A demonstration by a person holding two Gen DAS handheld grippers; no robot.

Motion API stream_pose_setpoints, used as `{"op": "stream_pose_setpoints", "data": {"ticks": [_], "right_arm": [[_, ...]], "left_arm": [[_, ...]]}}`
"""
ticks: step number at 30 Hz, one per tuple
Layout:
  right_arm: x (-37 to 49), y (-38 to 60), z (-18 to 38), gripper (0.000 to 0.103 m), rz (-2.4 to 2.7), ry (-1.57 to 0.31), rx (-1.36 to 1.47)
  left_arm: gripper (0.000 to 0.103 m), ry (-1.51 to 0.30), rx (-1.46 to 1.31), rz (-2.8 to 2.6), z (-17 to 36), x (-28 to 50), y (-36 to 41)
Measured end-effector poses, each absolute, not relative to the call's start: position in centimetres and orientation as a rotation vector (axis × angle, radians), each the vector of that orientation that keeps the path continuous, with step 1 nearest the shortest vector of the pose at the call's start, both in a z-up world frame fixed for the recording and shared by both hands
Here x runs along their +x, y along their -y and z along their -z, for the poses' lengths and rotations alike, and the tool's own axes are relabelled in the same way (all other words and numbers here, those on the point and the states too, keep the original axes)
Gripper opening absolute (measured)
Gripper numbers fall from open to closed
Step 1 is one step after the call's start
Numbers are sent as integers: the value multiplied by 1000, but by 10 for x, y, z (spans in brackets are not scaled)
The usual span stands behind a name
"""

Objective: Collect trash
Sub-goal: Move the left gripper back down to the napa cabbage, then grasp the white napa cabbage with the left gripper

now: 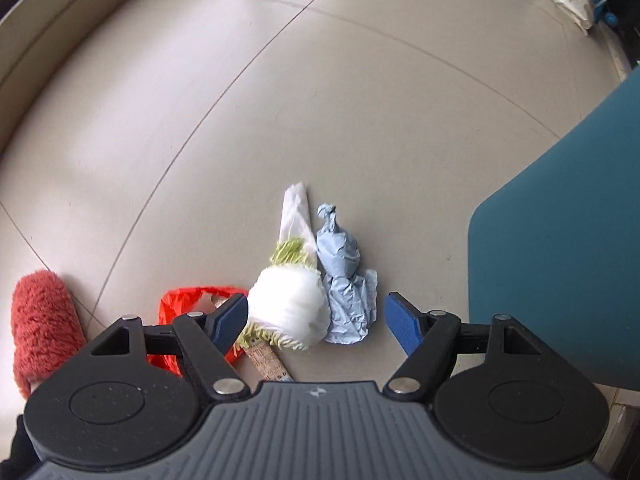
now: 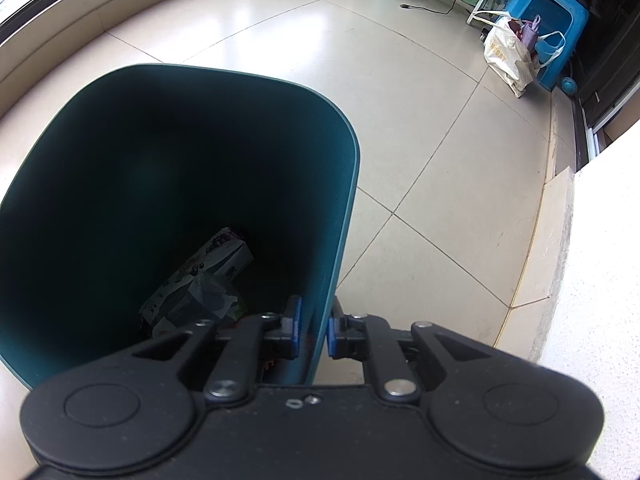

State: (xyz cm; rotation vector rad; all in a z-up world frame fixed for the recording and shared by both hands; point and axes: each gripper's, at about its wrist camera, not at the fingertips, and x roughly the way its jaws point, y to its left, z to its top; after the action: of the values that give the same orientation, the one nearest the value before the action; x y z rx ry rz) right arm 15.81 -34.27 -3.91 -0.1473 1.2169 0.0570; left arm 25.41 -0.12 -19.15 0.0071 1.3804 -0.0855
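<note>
The left gripper is spread wide above a white bundle and blue paper wad on the floor. The right gripper clamps the bin wall (cartons inside).

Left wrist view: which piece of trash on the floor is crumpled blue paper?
The crumpled pale blue paper wad, right of the white bag bundle; the orange plastic bag lies left.

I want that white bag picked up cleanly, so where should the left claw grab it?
Grip the white bag across its bulging lower body, coming straight down from above: the open left claw already straddles it, and the thin twisted top offers less to hold.
</note>
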Motion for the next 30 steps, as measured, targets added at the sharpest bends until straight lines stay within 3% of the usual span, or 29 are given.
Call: {"op": "stream_pose_setpoints", "data": {"ticks": [15,30], "right_arm": [[157,345,38,13,-72,-1216,-150],[161,340,43,14,-72,-1230,-175]], "left_arm": [[75,-1507,-422,-257,288,277,-43],[74,-1531,-397,-288,319,280,-45]]}}
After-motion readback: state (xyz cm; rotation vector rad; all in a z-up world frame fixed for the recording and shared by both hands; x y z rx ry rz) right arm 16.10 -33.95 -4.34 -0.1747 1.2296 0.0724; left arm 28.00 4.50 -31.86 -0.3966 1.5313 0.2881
